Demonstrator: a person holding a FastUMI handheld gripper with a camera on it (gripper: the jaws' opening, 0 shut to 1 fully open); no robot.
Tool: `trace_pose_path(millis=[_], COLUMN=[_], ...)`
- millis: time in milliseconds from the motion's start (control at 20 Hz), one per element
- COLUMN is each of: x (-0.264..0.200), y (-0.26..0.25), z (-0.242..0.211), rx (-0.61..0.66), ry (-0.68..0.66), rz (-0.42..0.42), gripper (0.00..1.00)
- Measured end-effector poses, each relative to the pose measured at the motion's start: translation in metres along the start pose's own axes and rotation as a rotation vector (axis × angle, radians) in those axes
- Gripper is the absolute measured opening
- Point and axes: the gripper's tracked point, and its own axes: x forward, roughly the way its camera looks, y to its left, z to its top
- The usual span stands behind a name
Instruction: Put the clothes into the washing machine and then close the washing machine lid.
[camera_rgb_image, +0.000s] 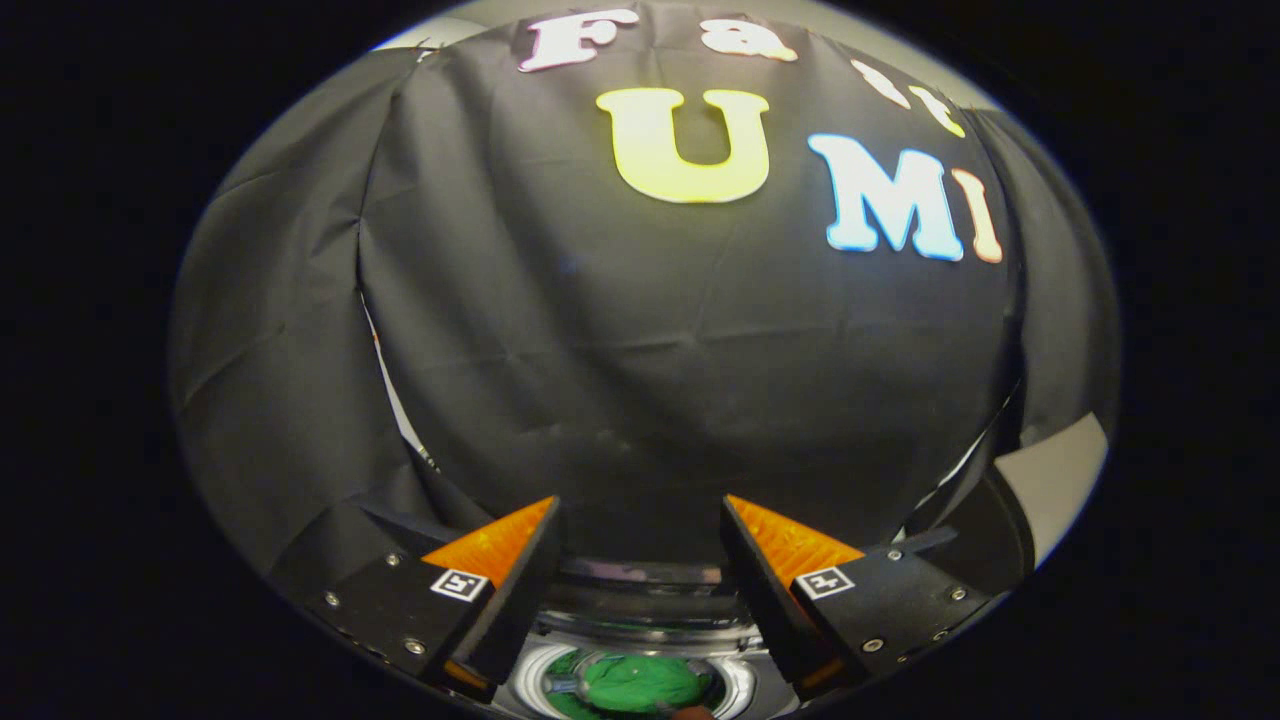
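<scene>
While tongs (640, 525) gape, green clothes (640, 682) bunched.

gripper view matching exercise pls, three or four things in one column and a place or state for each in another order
Things:
1. gripper
2. green cloth
3. washing machine
4. black cloth wall

Places or states:
A. beyond the fingers, hanging upright
B. open, nothing between the fingers
C. lying inside the round drum opening
D. below the fingers, its opening uncovered

Pairs: 1-B, 2-C, 3-D, 4-A
</scene>
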Motion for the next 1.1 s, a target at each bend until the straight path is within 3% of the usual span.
trace_pose_path(millis=[1100], x=[-0.082], y=[0.012], z=[-0.04], rx=[-0.025], ry=[-0.053], rz=[0.041], gripper=[0.88])
